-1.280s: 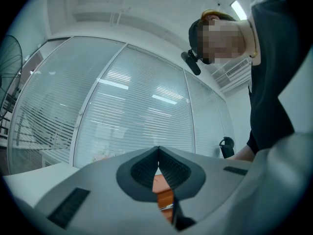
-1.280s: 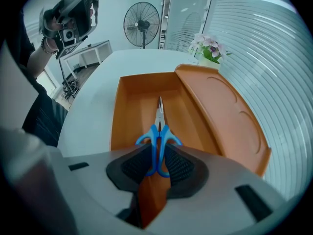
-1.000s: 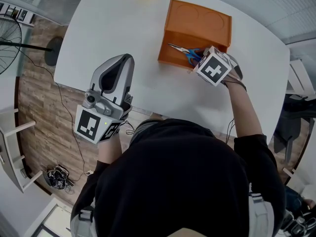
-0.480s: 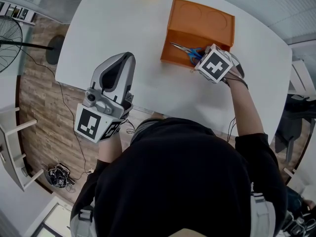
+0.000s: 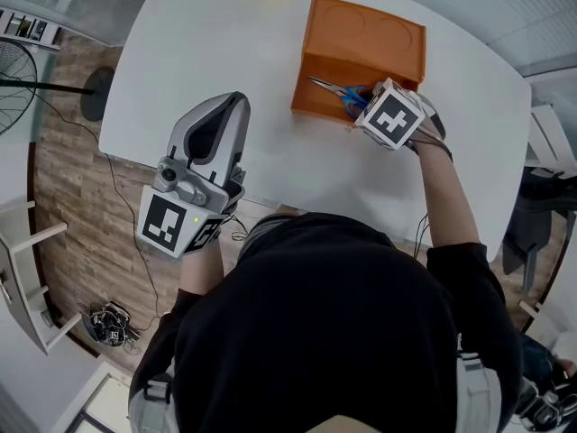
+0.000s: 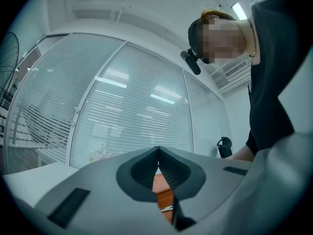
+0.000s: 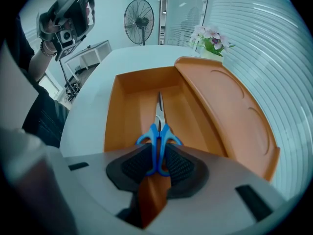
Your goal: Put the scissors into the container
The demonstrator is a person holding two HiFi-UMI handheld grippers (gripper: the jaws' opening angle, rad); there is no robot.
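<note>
Open white table point(image 5: 203, 57) spreads left of the orange container point(image 7: 113, 115), its lid point(image 7: 230, 111) laid open. My right gripper point(image 7: 157, 163) clamps the scissors point(image 7: 158, 131) by the blue handles, blades angled down inside the container walls. My left gripper point(image 6: 158, 154), jaws together and empty, hangs at the table's near edge.

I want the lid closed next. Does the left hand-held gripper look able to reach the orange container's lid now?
Probably yes: the left hand-held gripper is empty, only bare table lies between it and the lid, and the right hand-held gripper, holding the scissors, is at the container's near side, off that path.
</note>
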